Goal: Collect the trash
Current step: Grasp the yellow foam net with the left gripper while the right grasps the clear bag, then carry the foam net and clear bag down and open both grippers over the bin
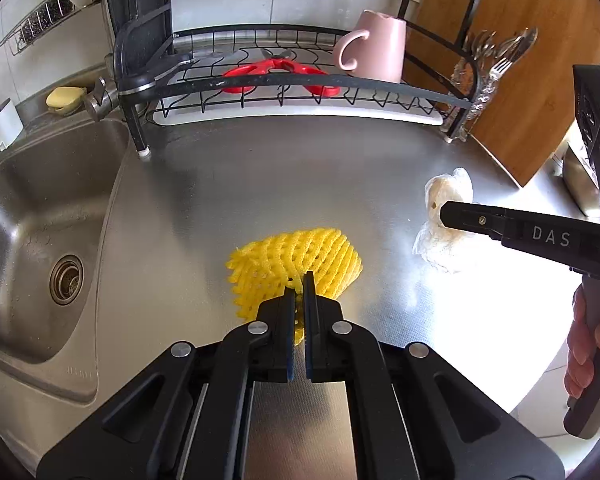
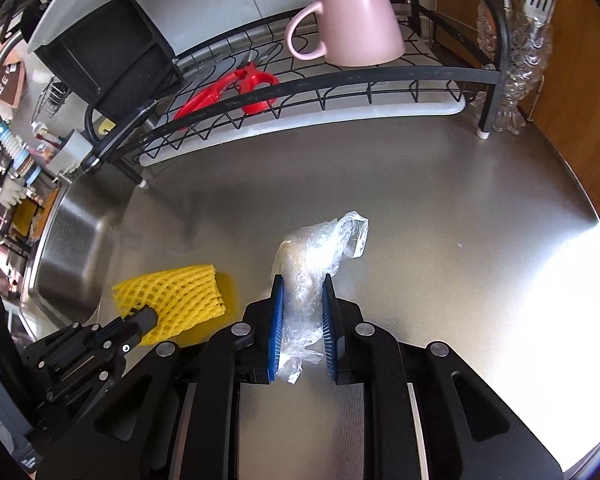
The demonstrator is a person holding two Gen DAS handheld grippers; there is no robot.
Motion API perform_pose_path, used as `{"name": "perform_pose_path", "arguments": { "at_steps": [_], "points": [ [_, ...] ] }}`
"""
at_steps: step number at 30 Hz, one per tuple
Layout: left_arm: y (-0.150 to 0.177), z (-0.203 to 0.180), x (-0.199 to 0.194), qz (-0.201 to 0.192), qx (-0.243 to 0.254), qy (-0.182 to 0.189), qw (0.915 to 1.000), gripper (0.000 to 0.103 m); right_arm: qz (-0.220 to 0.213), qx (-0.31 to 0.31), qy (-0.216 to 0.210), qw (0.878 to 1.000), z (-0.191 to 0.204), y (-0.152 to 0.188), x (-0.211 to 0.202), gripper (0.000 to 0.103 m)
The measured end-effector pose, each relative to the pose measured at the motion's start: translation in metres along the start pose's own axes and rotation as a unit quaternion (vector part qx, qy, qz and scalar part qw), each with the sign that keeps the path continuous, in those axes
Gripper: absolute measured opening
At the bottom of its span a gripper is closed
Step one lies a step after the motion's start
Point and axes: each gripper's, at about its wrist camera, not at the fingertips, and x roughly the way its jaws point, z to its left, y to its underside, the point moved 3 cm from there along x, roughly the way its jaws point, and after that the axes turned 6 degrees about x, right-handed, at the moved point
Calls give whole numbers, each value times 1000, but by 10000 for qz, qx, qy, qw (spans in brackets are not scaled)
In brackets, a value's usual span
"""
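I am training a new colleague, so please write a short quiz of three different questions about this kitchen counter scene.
1. True or false: the left gripper is shut on the yellow foam fruit net.
2. What does the right gripper hold? A) red scissors B) crumpled clear plastic bag C) fork
3. The upside-down pink ceramic mug stands in the black wire ____ rack.

Key: 1 true; 2 B; 3 dish

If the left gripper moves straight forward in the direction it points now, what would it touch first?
Most likely the steel counter. The left gripper, shut on the yellow foam net, points steeply down, so the net would press into the counter just ahead. The dish rack lies farther back, though depth is uncertain.
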Motion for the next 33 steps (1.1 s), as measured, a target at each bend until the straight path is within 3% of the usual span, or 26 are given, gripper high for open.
{"name": "perform_pose_path", "arguments": {
  "at_steps": [9, 20, 25, 33],
  "points": [
    [41, -33, -61, -222, 245, 115, 9994, 2, -320, 118, 30, 9994, -4, 49, -56, 19],
    [137, -80, -124, -240, 398, 520, 9976, 2, -370, -9, 93, 9993, -6, 149, -109, 19],
    [185, -100, -124, -33, 385, 651, 9971, 2, -267, -116, 155, 9995, -16, 200, -119, 19],
    [245, -116, -93, 407, 138, 841, 9955, 2, 205, -37, 317, 9993, -47, 268, -96, 19]
  ]
}}
